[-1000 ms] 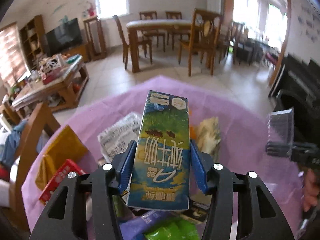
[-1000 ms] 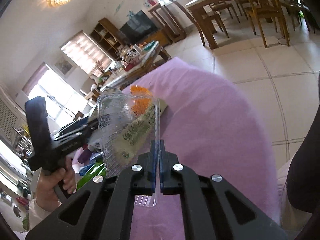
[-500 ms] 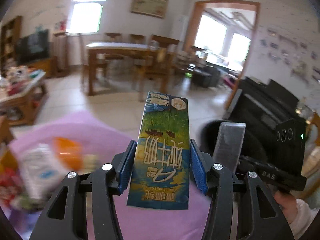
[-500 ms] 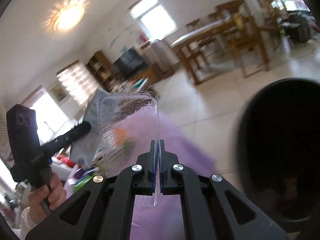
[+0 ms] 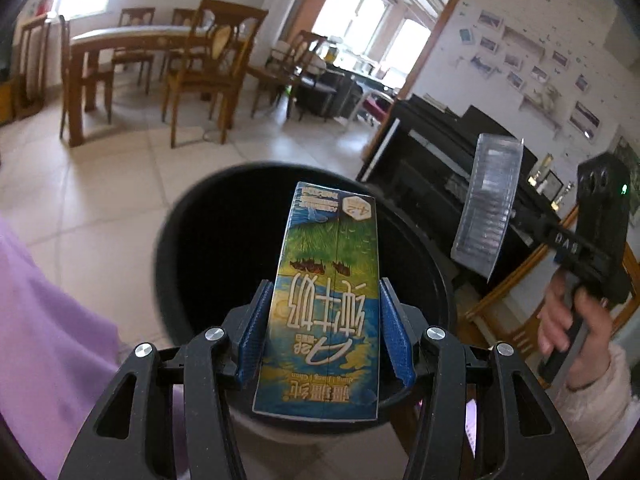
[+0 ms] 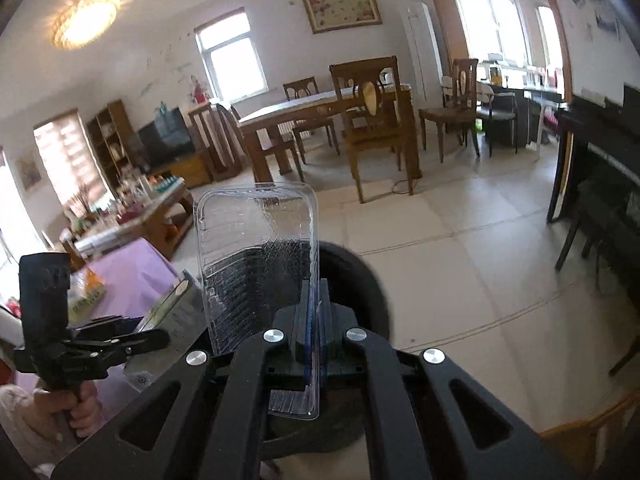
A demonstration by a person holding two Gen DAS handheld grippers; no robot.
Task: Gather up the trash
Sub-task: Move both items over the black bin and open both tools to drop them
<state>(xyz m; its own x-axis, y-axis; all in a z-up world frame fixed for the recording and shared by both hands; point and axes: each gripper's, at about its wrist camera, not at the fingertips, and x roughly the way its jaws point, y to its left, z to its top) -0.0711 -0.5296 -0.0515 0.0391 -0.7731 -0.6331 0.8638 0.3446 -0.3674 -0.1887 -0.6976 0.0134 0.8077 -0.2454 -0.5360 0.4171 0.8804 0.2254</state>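
Left tongs: my left tongs (image 5: 326, 332) are clamped on the milk carton (image 5: 326, 300), blue pads pressing its two long sides, so it stands lengthwise out ahead of me and will fall clear when I let go.
Where the carton is: it hangs over the dark mouth of the black bin (image 5: 188, 240), with the far end pointing across the opening. I judge it well placed for a drop.
Right tongs: my right tongs (image 6: 314, 332) are pressed together on one thin edge of the clear plastic tray (image 6: 256, 264). Pinching the rim is the only hold such a flimsy shell gives, and it leaves the body of the tray sticking up free.
Where the tray is: from the right wrist view the bin's rim (image 6: 360, 276) shows just behind the tray; from the left wrist view the tray (image 5: 486, 208) looks to be off to the side of the opening, so I cannot say it is over it.
Step in hand: bringing both pieces to the bin.
Risk: the light tray could catch the rim or drift onto the tiled floor (image 6: 460, 264).
Left behind: more litter lies on the table with the purple cloth (image 6: 132, 272).
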